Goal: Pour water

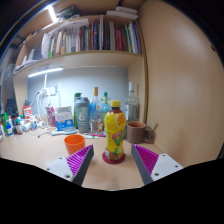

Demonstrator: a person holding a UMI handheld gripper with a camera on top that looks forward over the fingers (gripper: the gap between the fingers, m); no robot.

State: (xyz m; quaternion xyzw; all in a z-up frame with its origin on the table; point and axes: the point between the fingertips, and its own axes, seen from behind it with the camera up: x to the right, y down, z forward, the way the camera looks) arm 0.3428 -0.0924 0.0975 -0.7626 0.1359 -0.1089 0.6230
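The tongs [113, 163] are apart above a pale wooden desk [35, 150], pads [80, 160] facing inward. A yellow bottle [115, 131] with an orange cap stands upright on a red coaster just ahead of the fingertips, centred between them and untouched. An orange cup [74, 143] sits to its left, a brown mug [136, 131] to its right. Beyond, assorted bottles [95, 108] line the wall beneath a bookshelf [90, 40].

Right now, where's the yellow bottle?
The yellow bottle stands on the desk just ahead of the open gripper, between its fingers, with an orange cup and a brown mug flanking it.
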